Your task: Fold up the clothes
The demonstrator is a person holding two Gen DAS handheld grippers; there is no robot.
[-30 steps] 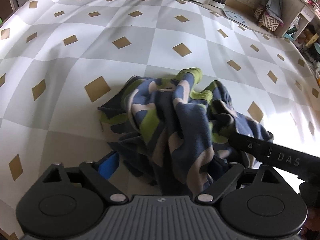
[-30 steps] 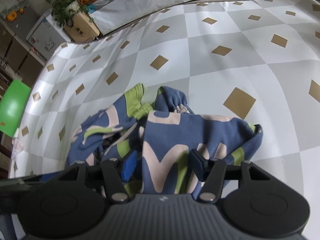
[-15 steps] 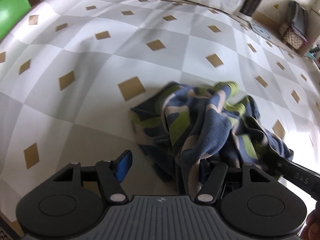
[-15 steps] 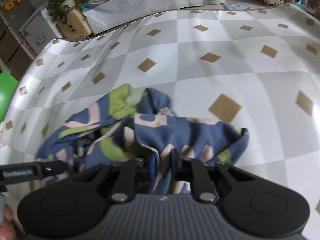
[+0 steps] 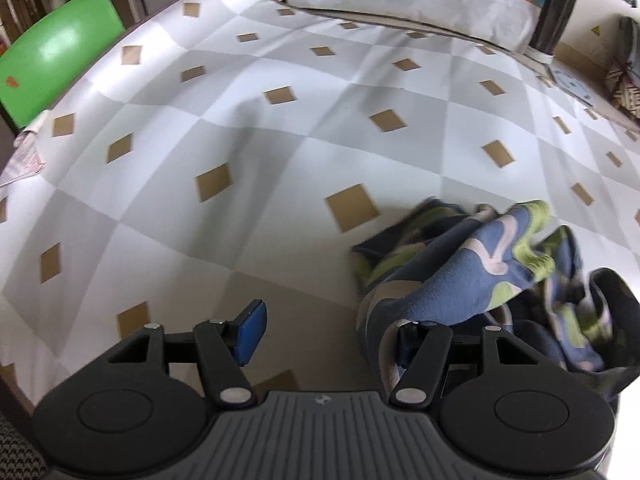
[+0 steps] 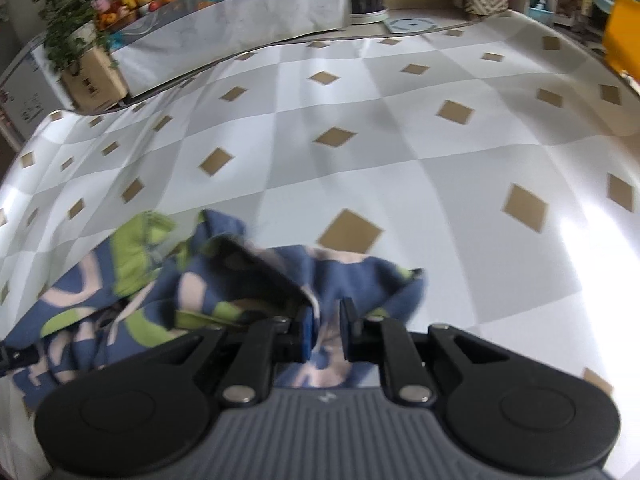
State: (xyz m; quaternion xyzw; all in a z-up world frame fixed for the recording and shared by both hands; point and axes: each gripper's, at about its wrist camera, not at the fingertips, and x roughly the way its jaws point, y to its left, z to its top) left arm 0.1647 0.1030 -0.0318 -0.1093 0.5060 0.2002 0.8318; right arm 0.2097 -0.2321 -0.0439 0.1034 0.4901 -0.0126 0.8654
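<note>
1. The garment (image 6: 208,292), a blue fleece piece blotched with lime green and pale pink, sits crumpled on the checked tablecloth (image 6: 360,152), at the near edge of the table right under my two tools.

2. My right gripper (image 6: 326,334) has just snapped nearly shut, and a fold of that blue cloth is pinched between the pads; the fabric bunches up in front of the fingers and rises off the cloth there.

3. My left gripper (image 5: 328,334) has its jaws apart at a middling width. They were narrowing a moment back and now stand steady. The blue pad on the left finger (image 5: 251,330) hangs bare over the tablecloth (image 5: 280,152); the other finger is draped by the garment (image 5: 460,284), so only that side touches fabric and nothing is clamped between them.

4. Left view alone gives me a green chair back (image 5: 60,64) past the table's far left corner, a pale patterned cloth (image 5: 24,156) hanging at the left edge, and a dark cylinder (image 5: 552,20) standing on the floor beyond.

5. Right view alone shows a leafy potted plant (image 6: 68,24) on a cardboard box (image 6: 96,80), a covered side table with fruit (image 6: 124,0) on it, a woven basket (image 6: 484,0), and something bright yellow (image 6: 622,40) at the far right.

6. Both pictures are a bit smeared around the cloth, so the garment's finer shape I cannot make out.
</note>
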